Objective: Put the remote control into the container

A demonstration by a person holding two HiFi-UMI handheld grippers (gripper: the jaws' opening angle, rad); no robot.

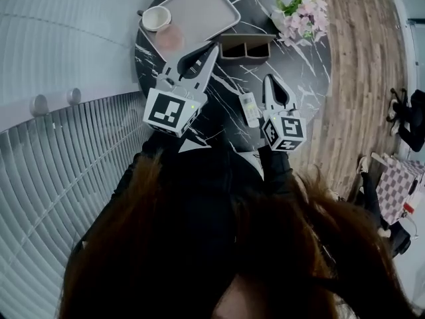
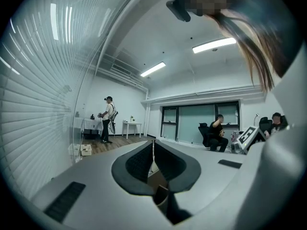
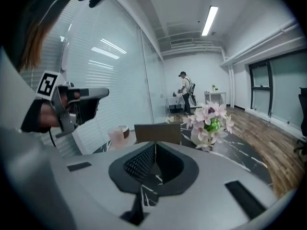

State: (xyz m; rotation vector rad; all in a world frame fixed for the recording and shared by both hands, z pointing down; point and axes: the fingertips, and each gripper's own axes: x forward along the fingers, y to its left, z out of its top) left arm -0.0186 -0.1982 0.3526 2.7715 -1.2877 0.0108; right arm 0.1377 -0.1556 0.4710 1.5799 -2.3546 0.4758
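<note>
The white remote control lies flat on the black marble table, just left of my right gripper. That gripper is shut, empty and held apart from the remote. Beyond it stands the brown two-compartment container, seen in the right gripper view as a brown box straight ahead of the shut right gripper. My left gripper is shut and empty, with its tips near the container's left end. In the left gripper view, the left gripper points up into the room. The remote appears in neither gripper view.
A grey tray with a white cup lies at the table's far left. A vase of pink flowers stands at the far right, right of the container. The right gripper view also shows the flowers. People stand and sit in the background room.
</note>
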